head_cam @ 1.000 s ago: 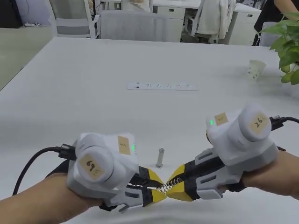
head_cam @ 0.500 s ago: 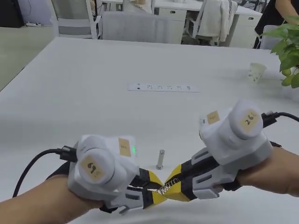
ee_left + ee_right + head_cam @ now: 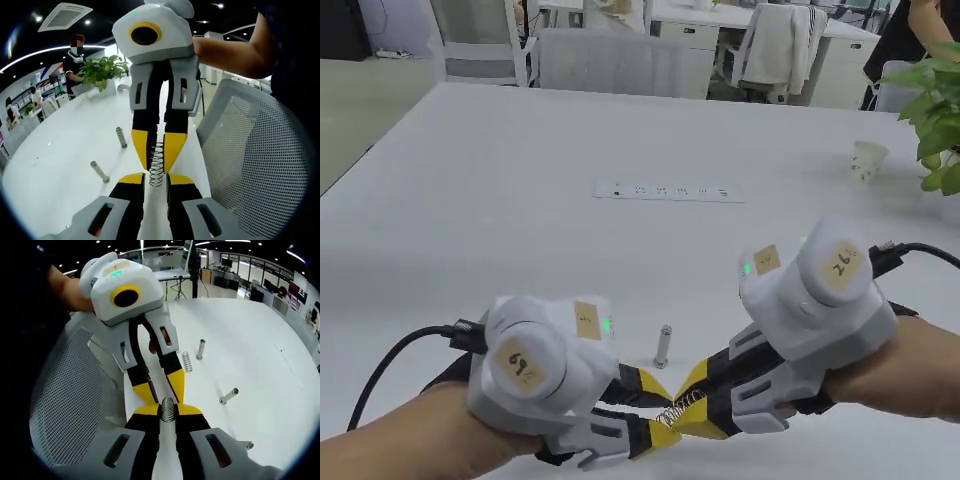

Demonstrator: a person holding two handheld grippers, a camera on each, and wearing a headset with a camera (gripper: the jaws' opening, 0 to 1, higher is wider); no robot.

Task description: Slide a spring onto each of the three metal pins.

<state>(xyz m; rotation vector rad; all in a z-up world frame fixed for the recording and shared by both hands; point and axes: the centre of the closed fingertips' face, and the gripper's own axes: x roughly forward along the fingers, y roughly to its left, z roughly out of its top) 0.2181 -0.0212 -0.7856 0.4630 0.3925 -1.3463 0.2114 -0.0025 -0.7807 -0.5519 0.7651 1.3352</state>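
So the left gripper (image 3: pixel 156 177) and right gripper (image 3: pixel 167 413) both clamp 1 spring (image 3: pixel 680 407), held low over the table (image 3: pixel 520 200) near its front edge. Looks like a regrip; next it needs lining up over the upright pin (image 3: pixel 663 345).

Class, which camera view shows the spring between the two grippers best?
The left gripper view: the spring lies side-on, its coils distinct between the yellow jaws. The right gripper view shows it end-on, foreshortened; the head view shows it small, partly hidden among the jaws.

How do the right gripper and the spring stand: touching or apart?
Touching. The right gripper view shows the right gripper shut on the spring, with a jaw pressed against each side.
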